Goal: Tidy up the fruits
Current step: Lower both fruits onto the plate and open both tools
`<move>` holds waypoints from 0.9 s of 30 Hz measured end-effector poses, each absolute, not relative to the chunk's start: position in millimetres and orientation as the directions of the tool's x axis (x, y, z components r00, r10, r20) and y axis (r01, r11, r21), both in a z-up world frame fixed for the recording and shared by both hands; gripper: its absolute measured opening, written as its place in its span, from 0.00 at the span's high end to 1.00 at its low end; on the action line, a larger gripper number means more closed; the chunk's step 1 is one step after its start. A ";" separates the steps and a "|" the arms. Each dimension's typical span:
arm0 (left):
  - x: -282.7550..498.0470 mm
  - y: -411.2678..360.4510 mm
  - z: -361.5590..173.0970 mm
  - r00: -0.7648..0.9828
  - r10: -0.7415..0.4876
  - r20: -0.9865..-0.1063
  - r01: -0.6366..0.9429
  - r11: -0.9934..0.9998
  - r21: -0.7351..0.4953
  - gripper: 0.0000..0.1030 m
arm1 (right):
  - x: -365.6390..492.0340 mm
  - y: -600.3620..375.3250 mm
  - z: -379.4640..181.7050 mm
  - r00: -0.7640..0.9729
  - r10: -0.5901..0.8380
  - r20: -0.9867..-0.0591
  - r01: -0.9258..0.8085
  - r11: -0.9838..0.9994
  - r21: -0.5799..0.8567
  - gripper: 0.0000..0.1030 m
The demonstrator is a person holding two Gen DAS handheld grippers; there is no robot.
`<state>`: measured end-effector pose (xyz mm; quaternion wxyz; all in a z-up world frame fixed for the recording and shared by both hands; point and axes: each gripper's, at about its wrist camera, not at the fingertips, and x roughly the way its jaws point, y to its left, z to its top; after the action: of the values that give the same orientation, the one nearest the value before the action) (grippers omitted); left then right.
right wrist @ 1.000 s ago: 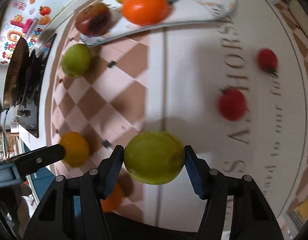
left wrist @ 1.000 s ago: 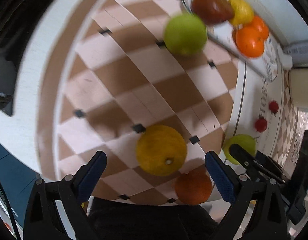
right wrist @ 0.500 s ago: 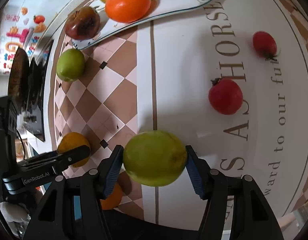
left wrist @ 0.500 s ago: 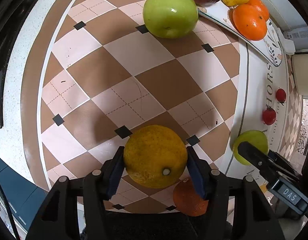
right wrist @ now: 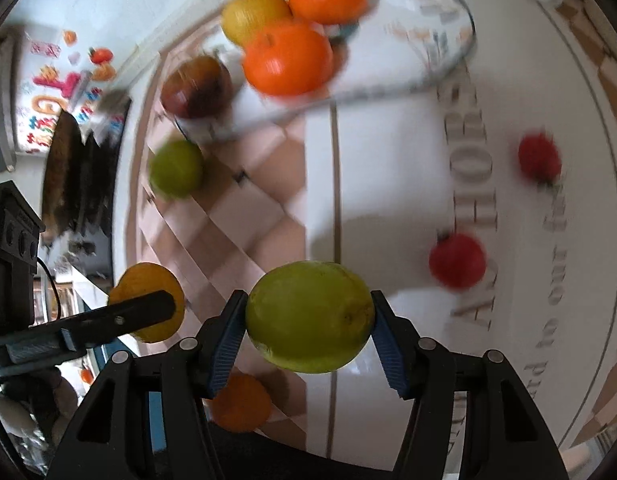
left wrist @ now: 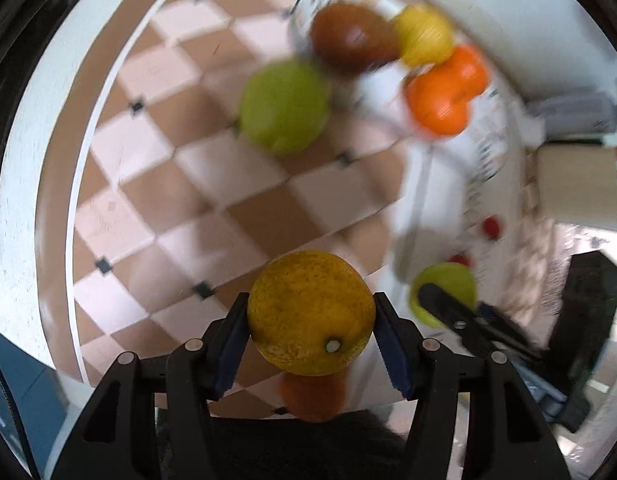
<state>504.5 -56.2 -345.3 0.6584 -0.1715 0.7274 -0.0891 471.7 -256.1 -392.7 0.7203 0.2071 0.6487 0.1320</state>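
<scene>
two fruits, each btwn its gripper's pads: yellow orange [left wrist: 310, 312] left gripper [left wrist: 310, 334], green lemon [right wrist: 308, 316] right gripper [right wrist: 308, 334]

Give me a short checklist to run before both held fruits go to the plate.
1. Left hand-held gripper clamps the dimpled yellow-orange citrus: ok.
2. Right hand-held gripper clamps the smooth green-yellow lemon-like fruit: ok.
3. Free space on the white patterned plate: ok, its right part is bare.
4. Path clear of the loose round green apple: cannot tell, blurred.
5. Both fruits off the table: ok.
</scene>
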 end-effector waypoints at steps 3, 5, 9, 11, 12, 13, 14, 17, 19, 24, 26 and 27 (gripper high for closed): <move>535.6 -60.3 -311.8 -0.012 -0.408 -0.913 -0.121 0.907 -0.404 0.45 | 492.7 -263.1 -370.9 0.180 0.466 -0.866 0.074 0.872 0.485 0.39; 558.2 -62.8 -294.4 0.025 -0.412 -0.911 -0.101 0.905 -0.412 0.45 | 512.9 -269.3 -357.3 0.223 0.455 -0.862 0.073 0.874 0.481 0.39; 612.0 -72.1 -273.5 0.076 -0.368 -0.927 -0.059 0.926 -0.373 0.45 | 558.9 -283.7 -347.5 0.262 0.414 -0.872 0.096 0.888 0.450 0.39; 643.1 -78.7 -278.0 0.071 -0.328 -0.942 -0.038 0.943 -0.331 0.45 | 578.3 -289.3 -349.6 0.262 0.396 -0.880 0.111 0.893 0.436 0.39; 654.8 -80.3 -281.1 0.066 -0.307 -0.949 -0.034 0.950 -0.310 0.45 | 587.7 -291.6 -351.0 0.260 0.382 -0.887 0.115 0.899 0.422 0.39; 666.2 -84.5 -286.8 0.059 -0.281 -0.958 -0.029 0.959 -0.283 0.45 | 596.1 -293.4 -353.2 0.258 0.368 -0.894 0.117 0.906 0.407 0.39; 677.6 -89.8 -294.0 0.047 -0.254 -0.966 -0.014 0.967 -0.255 0.45 | 603.9 -295.9 -356.0 0.253 0.353 -0.901 0.115 0.913 0.391 0.39; 697.0 -102.4 -316.6 0.022 -0.171 -0.985 0.019 0.985 -0.171 0.45 | 617.9 -301.1 -364.8 0.229 0.331 -0.915 0.115 0.925 0.363 0.39; 708.8 -107.0 -328.7 0.004 -0.138 -0.990 0.030 0.990 -0.138 0.45 | 622.3 -304.4 -369.9 0.215 0.313 -0.925 0.108 0.934 0.341 0.39; 725.6 -114.8 -350.1 -0.042 -0.093 -0.995 0.052 0.994 -0.095 0.45 | 628.9 -299.9 -384.7 0.177 0.296 -0.939 0.090 0.945 0.315 0.39; 728.5 -114.5 -357.9 -0.058 -0.085 -0.995 0.053 0.995 -0.088 0.44 | 631.5 -299.6 -388.8 0.161 0.305 -0.939 0.091 0.943 0.321 0.39; 729.5 -112.6 -360.2 -0.057 -0.075 -0.996 0.047 0.996 -0.078 0.44 | 632.0 -299.9 -390.1 0.154 0.312 -0.938 0.094 0.940 0.328 0.39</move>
<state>729.5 -112.6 -360.2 0.6864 -0.0099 0.7258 -0.0443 632.0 -299.9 -390.1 0.7432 0.1567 0.6463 0.0733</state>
